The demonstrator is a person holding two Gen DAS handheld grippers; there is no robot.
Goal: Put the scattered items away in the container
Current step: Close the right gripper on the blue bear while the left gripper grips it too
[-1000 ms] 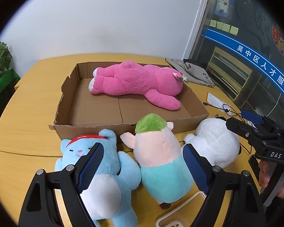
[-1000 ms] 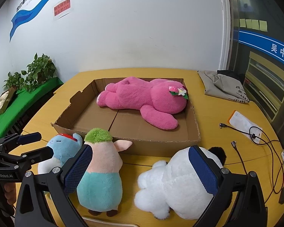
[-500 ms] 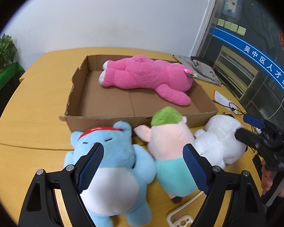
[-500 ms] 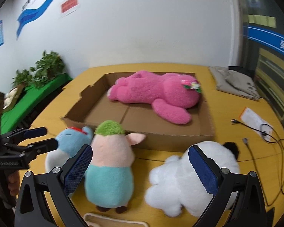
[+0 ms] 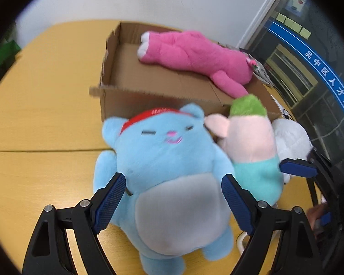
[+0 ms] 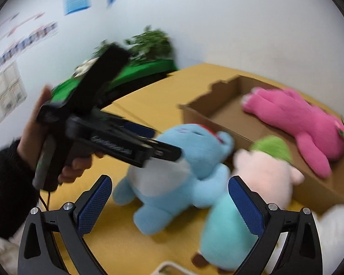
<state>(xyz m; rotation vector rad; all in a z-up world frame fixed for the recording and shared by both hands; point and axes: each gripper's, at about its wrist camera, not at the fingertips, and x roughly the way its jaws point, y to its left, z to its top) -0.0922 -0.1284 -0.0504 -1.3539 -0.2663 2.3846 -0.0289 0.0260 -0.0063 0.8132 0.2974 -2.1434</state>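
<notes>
On the tabletop (image 5: pixel 45 105), the left gripper (image 5: pixel 173 197) is spread wide around the blue bear (image 5: pixel 169 160), pads not pressing. Beside it sits the pink doll (image 5: pixel 252 142). The right gripper (image 6: pixel 169 204) is spread, empty. The pink bear (image 5: pixel 195 55) lies inside the box (image 5: pixel 135 100).

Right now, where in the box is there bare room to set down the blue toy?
The box floor is bare on the near and left side, between its front wall and the pink toy along the back. In front it's crowded: blue toy, green-haired toy, white toy.
</notes>
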